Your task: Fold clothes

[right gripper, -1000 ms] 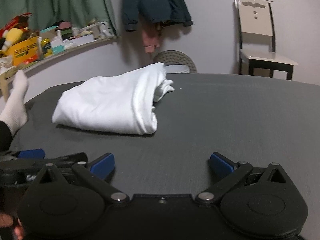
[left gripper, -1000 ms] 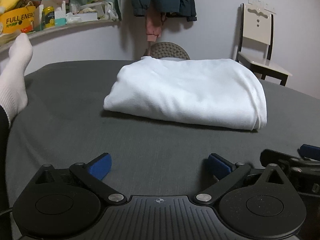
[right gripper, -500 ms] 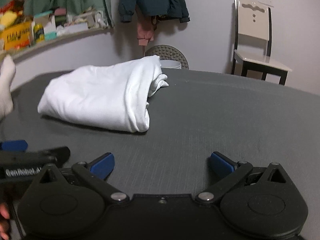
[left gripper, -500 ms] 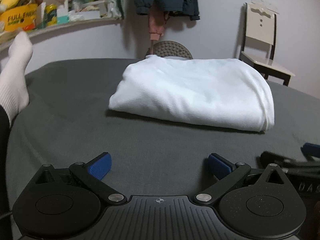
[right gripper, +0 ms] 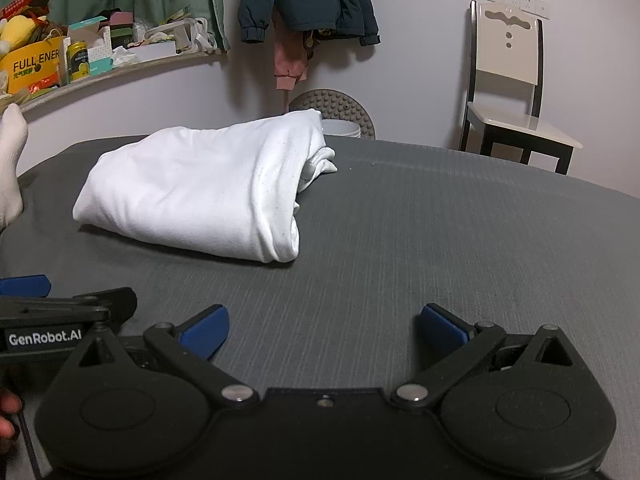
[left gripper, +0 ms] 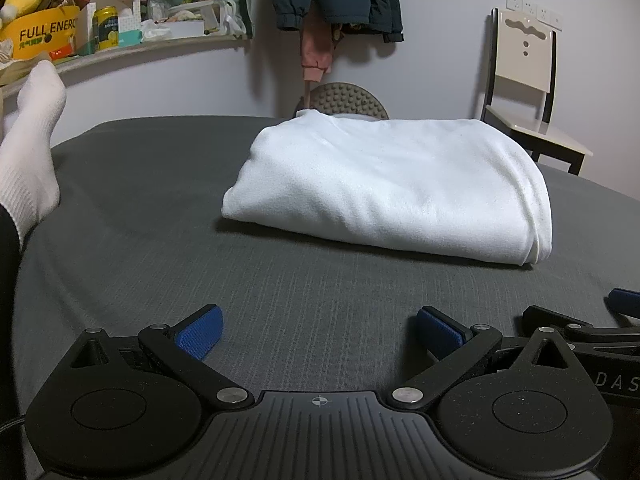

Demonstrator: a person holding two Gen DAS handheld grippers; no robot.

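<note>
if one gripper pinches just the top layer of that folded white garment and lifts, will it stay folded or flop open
Probably flops open: the white garment is soft cloth in loose layers, with rolled edges showing at its right end. It looks thick, so it would likely sag. Pushed across the grey sheet, it would probably bunch, not slide.

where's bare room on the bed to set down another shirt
Bare grey sheet lies right of the folded white garment, toward the chair. A strip lies between garment and both open hand-held grippers: left, right. Crowded left, by the socked foot.
</note>
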